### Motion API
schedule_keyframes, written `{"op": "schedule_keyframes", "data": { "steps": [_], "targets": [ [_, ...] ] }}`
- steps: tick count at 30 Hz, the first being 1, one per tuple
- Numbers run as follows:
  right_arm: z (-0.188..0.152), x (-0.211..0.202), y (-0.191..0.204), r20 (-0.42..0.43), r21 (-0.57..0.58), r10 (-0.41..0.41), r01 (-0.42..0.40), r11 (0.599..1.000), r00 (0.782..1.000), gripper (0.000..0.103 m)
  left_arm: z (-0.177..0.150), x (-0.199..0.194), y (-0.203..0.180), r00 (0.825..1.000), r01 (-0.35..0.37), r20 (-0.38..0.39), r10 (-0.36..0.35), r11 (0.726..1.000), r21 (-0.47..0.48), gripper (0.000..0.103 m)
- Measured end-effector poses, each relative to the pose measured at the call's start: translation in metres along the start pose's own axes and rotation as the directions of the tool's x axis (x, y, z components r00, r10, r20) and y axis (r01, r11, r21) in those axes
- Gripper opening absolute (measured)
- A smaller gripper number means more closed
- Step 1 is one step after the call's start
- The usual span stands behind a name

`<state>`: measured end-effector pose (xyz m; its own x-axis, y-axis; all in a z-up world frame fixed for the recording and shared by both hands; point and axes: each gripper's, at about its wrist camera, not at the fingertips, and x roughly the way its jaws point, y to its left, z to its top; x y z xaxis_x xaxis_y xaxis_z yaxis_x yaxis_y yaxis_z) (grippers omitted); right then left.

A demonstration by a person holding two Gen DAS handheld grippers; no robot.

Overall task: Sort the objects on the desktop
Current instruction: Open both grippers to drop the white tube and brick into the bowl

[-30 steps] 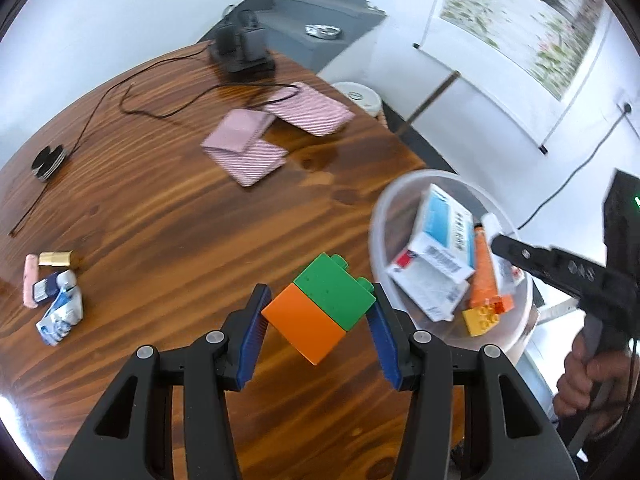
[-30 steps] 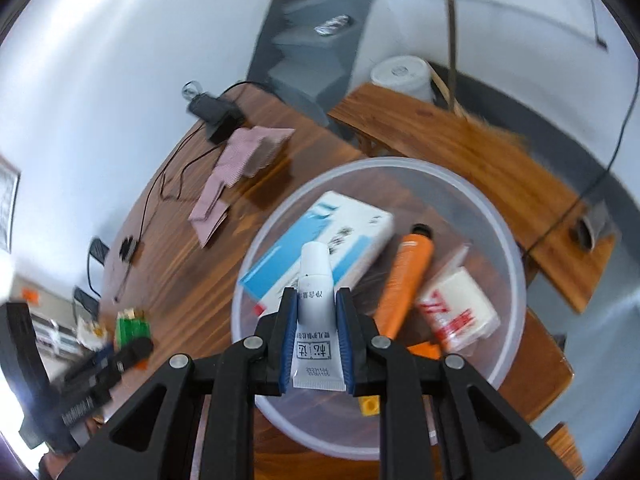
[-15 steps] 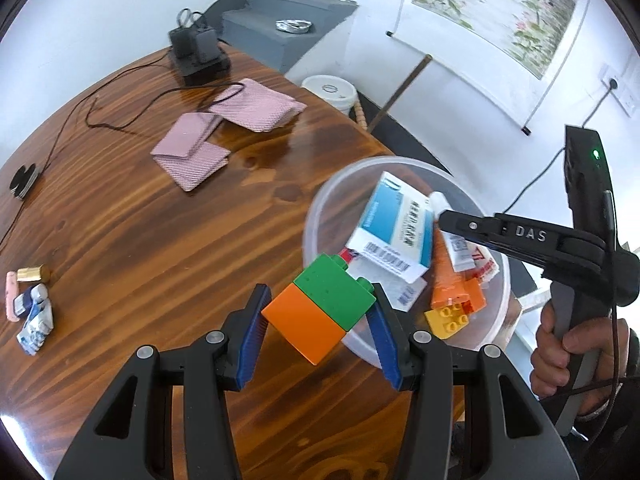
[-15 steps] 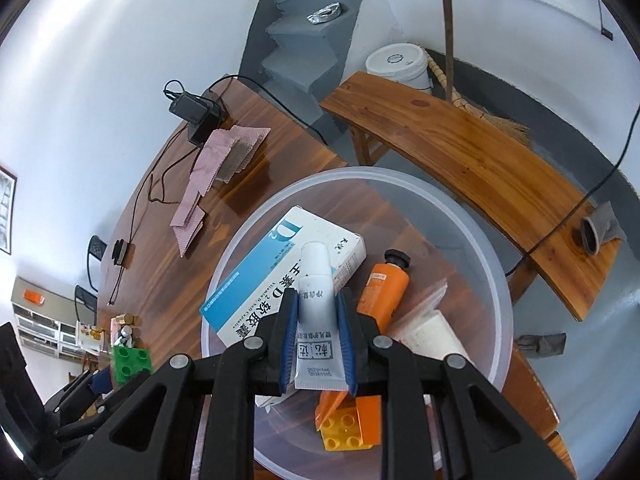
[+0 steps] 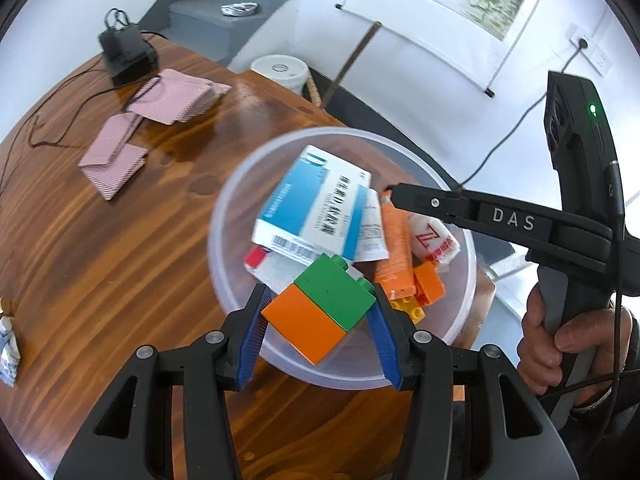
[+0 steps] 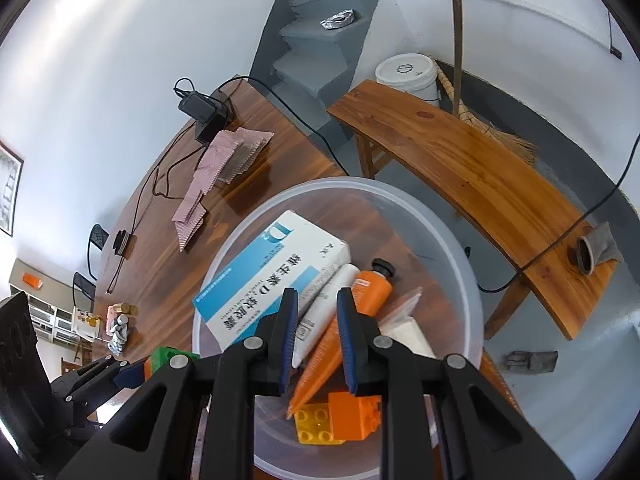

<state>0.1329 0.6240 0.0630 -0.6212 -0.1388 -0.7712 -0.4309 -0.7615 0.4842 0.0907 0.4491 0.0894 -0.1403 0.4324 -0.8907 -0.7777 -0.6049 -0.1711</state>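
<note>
My left gripper (image 5: 318, 312) is shut on a green-and-orange toy brick (image 5: 320, 306) and holds it over the near rim of the clear plastic bowl (image 5: 224, 208). The bowl holds a blue-and-white medicine box (image 5: 316, 204), an orange tube (image 5: 394, 248), a white tube (image 6: 324, 300), a white packet (image 5: 432, 240) and orange and yellow bricks (image 6: 336, 416). My right gripper (image 6: 316, 312) is open above the bowl, with the white tube lying below its jaws. It also shows in the left wrist view (image 5: 394, 196).
Red-patterned card stacks (image 5: 132, 128) and a black charger (image 5: 126, 54) with its cable lie at the far side of the round wooden table (image 5: 100, 240). Small items (image 6: 118, 328) lie at the table's left. A wooden bench (image 6: 460, 168) and a white bucket (image 6: 406, 74) stand beyond the table.
My right gripper has opened and let the white tube drop into the bowl. My left gripper has carried the brick right, from beside the bowl to over its near rim.
</note>
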Motion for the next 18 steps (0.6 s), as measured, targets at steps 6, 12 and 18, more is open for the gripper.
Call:
{"op": "schedule_keyframes", "data": {
  "steps": [6,12,18],
  "targets": [
    [-0.001,-0.005,-0.003,0.013,0.003,-0.014,0.014,1.000,1.000,0.023,-0.003,0.010,-0.006,0.999,0.012,-0.043,-0.012,1.000,0.014,0.068],
    [-0.004,-0.007,0.003,0.021,-0.011,-0.016,0.016,1.000,1.000,0.023,-0.006,0.000,0.004,1.000,0.018,-0.012,-0.019,0.999,-0.028,0.068],
    [-0.008,-0.006,0.021,0.026,-0.046,-0.012,0.013,0.999,1.000,0.023,-0.014,-0.016,0.024,1.000,-0.006,0.018,0.008,0.996,-0.088,0.068]
  ]
}}
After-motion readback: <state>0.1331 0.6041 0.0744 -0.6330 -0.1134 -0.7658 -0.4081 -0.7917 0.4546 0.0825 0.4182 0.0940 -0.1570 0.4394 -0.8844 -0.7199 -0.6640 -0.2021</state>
